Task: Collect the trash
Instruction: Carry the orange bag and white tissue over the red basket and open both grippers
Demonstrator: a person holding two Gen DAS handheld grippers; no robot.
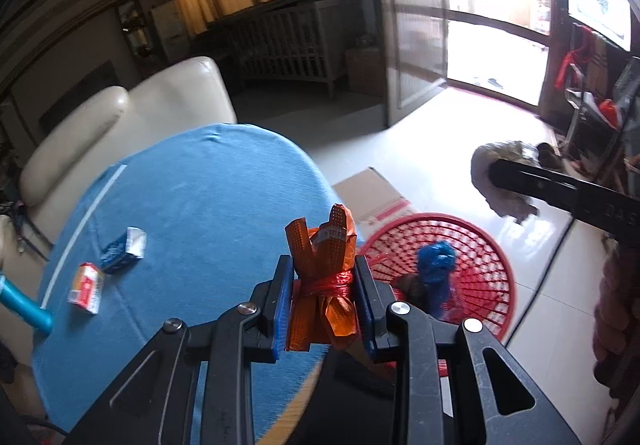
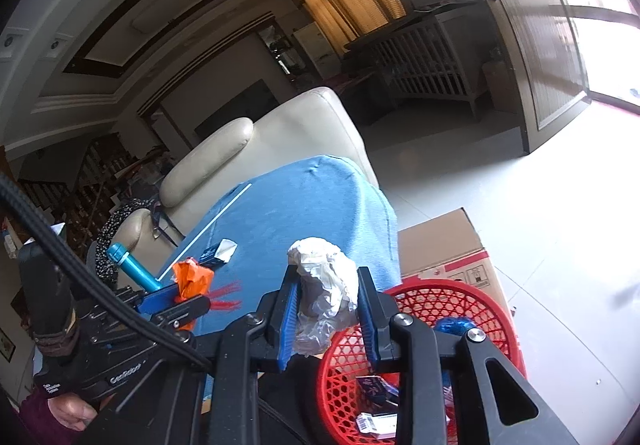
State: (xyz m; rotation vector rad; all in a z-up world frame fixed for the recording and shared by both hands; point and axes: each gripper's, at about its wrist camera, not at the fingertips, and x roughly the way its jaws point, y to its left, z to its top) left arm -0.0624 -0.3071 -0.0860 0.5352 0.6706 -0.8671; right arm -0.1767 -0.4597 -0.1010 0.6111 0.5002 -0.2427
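Observation:
My left gripper (image 1: 323,281) is shut on an orange foil wrapper (image 1: 320,245) bound with red string, held over the right edge of the blue-covered table (image 1: 200,185). Just right of it, lower down, stands a red mesh basket (image 1: 480,245) with a blue crumpled wad (image 1: 436,265) in it. In the right wrist view my right gripper (image 2: 326,285) is shut on a crumpled white paper-and-plastic wad (image 2: 324,269), above the basket's (image 2: 420,301) near-left rim. The left gripper (image 2: 192,297) with the orange wrapper (image 2: 192,277) shows at the left there. Two small cartons (image 1: 122,251) (image 1: 86,287) lie on the table.
A teal cylinder (image 1: 24,305) sticks out at the table's left edge. A cardboard box (image 1: 372,193) sits on the floor behind the basket. A cream leather armchair (image 1: 120,117) stands beyond the table. A heap of cloth (image 1: 504,181) lies on the tiled floor near the open door.

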